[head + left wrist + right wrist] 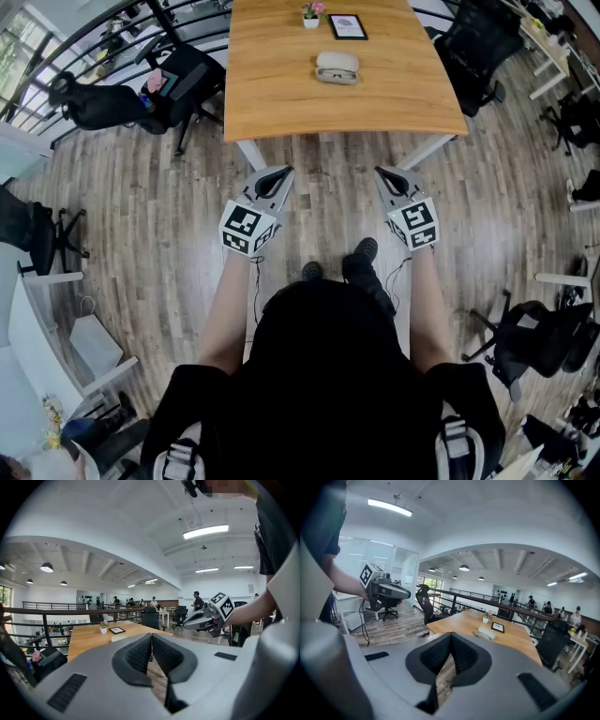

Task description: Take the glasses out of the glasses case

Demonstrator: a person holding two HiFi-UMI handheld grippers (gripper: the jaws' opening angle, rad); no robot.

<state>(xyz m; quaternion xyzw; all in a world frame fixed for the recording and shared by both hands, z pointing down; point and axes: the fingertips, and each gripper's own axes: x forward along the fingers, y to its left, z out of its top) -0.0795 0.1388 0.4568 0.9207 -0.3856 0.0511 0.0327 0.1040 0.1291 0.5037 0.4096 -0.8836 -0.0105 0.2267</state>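
Note:
A closed grey-white glasses case (337,67) lies on the wooden table (281,103), well ahead of both grippers; it shows again in the right gripper view as the glasses case (486,633). No glasses are visible. My left gripper (279,174) and right gripper (387,174) hang over the floor in front of the table's near edge, both shut and empty. In their own views the left gripper (151,635) and right gripper (451,634) show jaws pressed together. Each sees the other: the right gripper (206,618) and the left gripper (386,591).
A small potted flower (311,14) and a framed picture (348,26) stand at the table's far end. Black office chairs (178,80) flank the table on both sides. A railing (487,603) runs behind it. People stand in the distance.

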